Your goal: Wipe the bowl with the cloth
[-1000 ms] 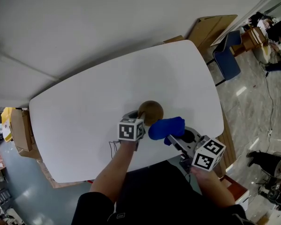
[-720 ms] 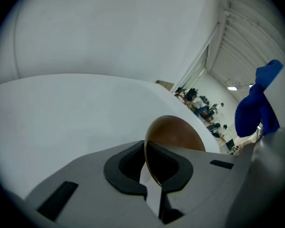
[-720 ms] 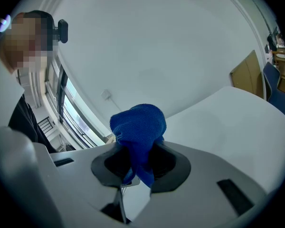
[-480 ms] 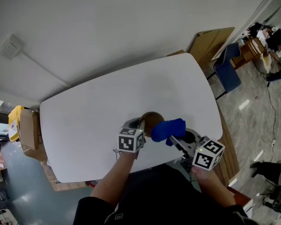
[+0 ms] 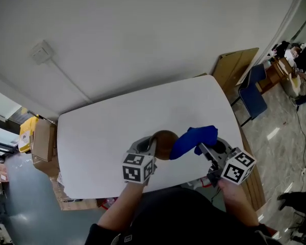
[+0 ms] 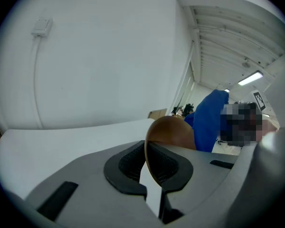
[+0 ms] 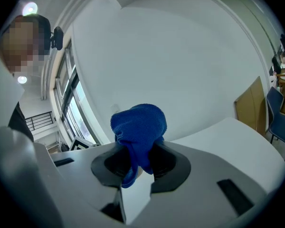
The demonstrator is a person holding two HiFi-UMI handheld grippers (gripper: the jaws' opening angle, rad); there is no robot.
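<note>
My left gripper is shut on the rim of a brown wooden bowl and holds it up off the white table. In the left gripper view the bowl stands on edge, its rim pinched between the pads of that gripper. My right gripper is shut on a bunched blue cloth, raised just right of the bowl. In the right gripper view the cloth bulges out above the jaws and hangs a little below them.
A wooden board and a blue chair stand past the table's right end. Cardboard boxes sit on the floor to the left. A white wall with a cable duct is behind the table.
The left gripper has closed on the bowl's rim and lifted it off the table. The right gripper has risen with the cloth. The head camera has tilted up toward the wall.
</note>
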